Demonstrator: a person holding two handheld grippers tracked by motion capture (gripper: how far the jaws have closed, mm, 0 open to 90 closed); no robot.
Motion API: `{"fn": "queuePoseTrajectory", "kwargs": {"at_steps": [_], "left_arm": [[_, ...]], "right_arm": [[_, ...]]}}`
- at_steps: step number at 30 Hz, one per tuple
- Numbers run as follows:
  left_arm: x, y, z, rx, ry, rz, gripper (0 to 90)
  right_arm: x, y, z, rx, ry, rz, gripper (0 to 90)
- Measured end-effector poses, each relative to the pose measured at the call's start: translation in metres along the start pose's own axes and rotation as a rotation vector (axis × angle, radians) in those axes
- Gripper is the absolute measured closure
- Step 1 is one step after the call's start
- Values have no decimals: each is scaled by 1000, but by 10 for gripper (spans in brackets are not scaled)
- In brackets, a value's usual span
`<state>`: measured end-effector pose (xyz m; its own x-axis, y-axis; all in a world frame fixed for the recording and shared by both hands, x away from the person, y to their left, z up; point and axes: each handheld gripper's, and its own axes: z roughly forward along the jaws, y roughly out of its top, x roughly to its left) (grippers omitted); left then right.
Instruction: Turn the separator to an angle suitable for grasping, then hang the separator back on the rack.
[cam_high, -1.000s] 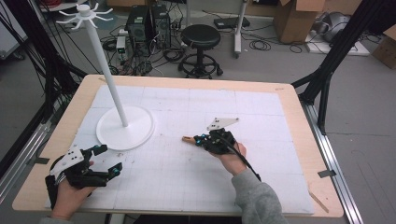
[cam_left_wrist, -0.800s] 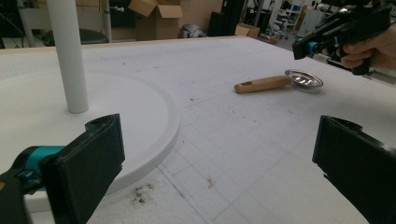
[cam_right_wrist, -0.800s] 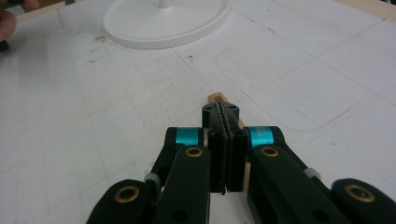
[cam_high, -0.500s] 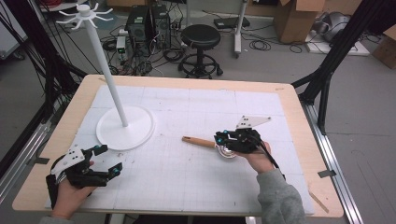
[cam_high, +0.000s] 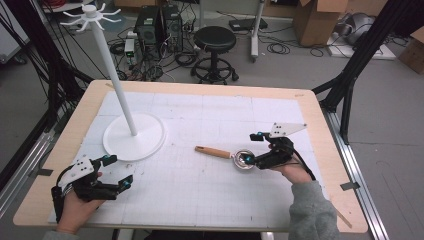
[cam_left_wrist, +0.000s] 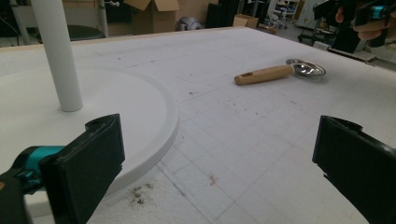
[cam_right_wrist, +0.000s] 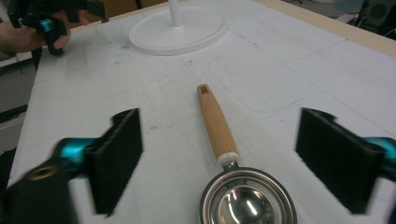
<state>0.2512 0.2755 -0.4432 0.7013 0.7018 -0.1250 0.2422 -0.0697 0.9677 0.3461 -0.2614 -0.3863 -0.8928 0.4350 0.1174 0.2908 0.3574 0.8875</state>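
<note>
Right tongs (cam_high: 248, 161) slid toward the right side of the surface (cam_high: 200, 210) since a second ago, dragging the measuring scoop (cam_high: 227, 154) along, and their jaws have just been opening, so now they stand spread with the steel bowl lying between them, untouched. Looks like a set-down to me. Scoop lies flat mid-surface, wooden handle pointing at the white hanger stand (cam_high: 134, 135). Right hand lies low, tongs near level. Left tongs (cam_high: 116, 172) rest spread and empty at the near left corner
</note>
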Motion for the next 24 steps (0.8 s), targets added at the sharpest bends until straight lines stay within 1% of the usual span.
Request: {"fn": "queuePoseTrajectory", "kwargs": {"at_steps": [1, 2, 3, 4, 6, 8, 10, 13, 18, 19, 20, 21, 23, 24], "left_arm": [[0, 0, 0, -1, 0, 0, 27], [0, 0, 0, -1, 0, -1, 27], [0, 0, 0, -1, 0, 0, 27], [0, 0, 0, -1, 1, 1, 27], [0, 0, 1, 1, 2, 1, 27], [0, 1, 1, 1, 1, 3, 27], [0, 0, 1, 2, 2, 1, 26], [1, 0, 1, 5, 3, 1, 27], [1, 0, 1, 5, 5, 0, 27], [0, 0, 2, 7, 6, -2, 26], [0, 0, 2, 8, 4, 3, 27], [0, 0, 2, 6, 4, 2, 26], [-1, 1, 2, 3, 1, 4, 27], [-1, 1, 2, 3, 2, 2, 27]], "right_arm": [[0, -1, -1, 5, 12, -5, 47], [0, -2, -1, 15, 8, -15, 4], [1, -2, -2, 34, 14, -15, 4], [1, -2, -3, 44, 19, -28, 4], [2, -1, -4, 44, 16, -49, 4], [2, 0, -4, 36, 24, -46, 5], [1, 1, -4, 45, 28, -49, 5], [0, 3, 0, 60, 50, -60, 5], [1, 10, 6, 107, 65, -98, 5], [2, 11, 6, 114, 63, -106, 5], [3, 12, 6, 133, 62, -104, 5], [3, 13, 7, 145, 55, -114, 5], [3, 14, 8, 165, 71, -120, 5], [2, 14, 9, 182, 70, -115, 5]]}}
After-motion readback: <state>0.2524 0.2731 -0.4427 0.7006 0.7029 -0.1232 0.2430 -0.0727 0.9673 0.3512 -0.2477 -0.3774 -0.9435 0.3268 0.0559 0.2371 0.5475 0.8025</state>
